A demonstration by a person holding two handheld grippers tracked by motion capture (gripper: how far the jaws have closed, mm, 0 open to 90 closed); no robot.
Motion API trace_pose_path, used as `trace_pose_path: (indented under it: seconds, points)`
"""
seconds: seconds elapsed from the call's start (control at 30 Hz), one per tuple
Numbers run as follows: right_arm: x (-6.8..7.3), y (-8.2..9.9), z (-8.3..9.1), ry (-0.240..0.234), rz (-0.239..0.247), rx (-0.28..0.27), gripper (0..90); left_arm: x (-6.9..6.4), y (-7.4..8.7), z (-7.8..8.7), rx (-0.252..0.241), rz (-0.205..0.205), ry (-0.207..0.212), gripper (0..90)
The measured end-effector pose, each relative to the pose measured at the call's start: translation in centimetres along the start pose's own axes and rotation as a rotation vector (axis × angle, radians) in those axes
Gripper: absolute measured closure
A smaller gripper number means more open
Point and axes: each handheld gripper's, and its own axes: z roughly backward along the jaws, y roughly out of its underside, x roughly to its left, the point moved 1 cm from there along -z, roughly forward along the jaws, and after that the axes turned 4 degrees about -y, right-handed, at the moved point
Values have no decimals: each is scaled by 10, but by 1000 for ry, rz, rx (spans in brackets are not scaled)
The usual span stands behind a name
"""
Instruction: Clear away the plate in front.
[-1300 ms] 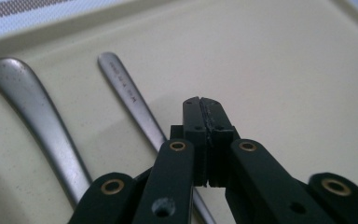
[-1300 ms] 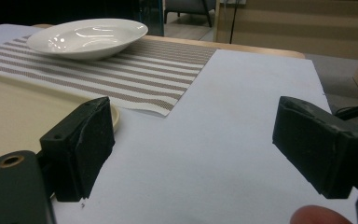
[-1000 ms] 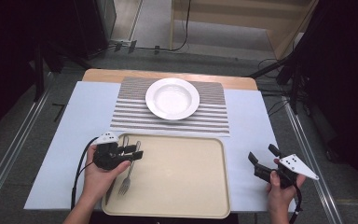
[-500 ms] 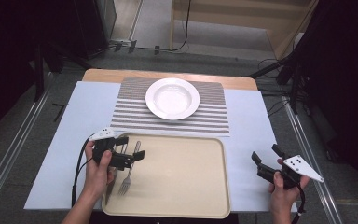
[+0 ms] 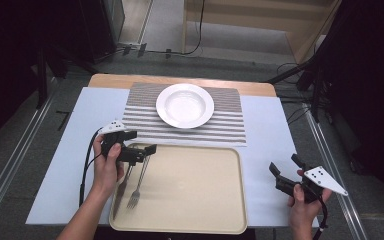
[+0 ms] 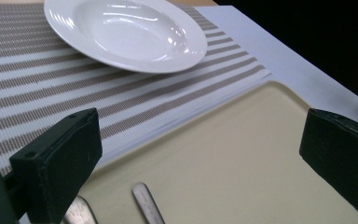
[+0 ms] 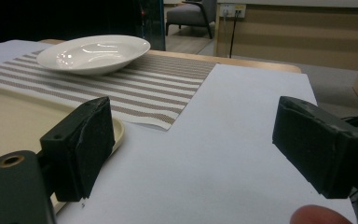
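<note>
A fork (image 5: 136, 188) and a knife (image 5: 121, 189) lie side by side at the left end of the beige tray (image 5: 195, 186). My left gripper (image 5: 139, 142) hovers over the tray's far left corner, just beyond their handles. Its jaws have just been opening and now stand open with nothing between them. In the left gripper view two metal handle ends (image 6: 145, 208) show low between the jaws, with the white plate (image 6: 126, 32) ahead. My right gripper (image 5: 286, 165) is open and empty above the white cloth, right of the tray.
The white plate (image 5: 185, 105) sits on a striped placemat (image 5: 230, 125) beyond the tray. A white cloth (image 5: 75, 150) covers most of the wooden table (image 5: 180, 80). In the right gripper view the tray's rim (image 7: 116, 130) lies to the left.
The left gripper's jaws opened, and it rose and drifted from over the cutlery toward the tray's far left corner. The fork and knife stay on the tray. The right gripper held still.
</note>
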Motion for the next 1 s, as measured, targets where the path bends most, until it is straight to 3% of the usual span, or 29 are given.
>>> trace_pose_path:
  seconds: [0.27, 0.33, 0.4, 0.47, 0.53, 1.0]
  points:
    - [2, 0, -1, -7, 8, 0, 137, 13, -11, -15, -10, 0, -41, 0]
    - [2, 0, 0, -7, 12, 2, 137, 16, -15, -20, -20, 5, -24, 0]
    - [2, 0, 0, -9, 11, 2, 138, 18, -18, -25, -12, -30, -48, 0]
    - [2, 0, 0, -9, 9, 0, 137, 20, -21, -29, -12, -42, -46, 0]
    - [2, 0, 0, -10, 7, 0, 137, 22, -24, -33, -6, -40, -60, 0]
    - [4, 0, -1, -20, 12, 0, 137, 38, -42, -61, 32, 8, -53, 0]
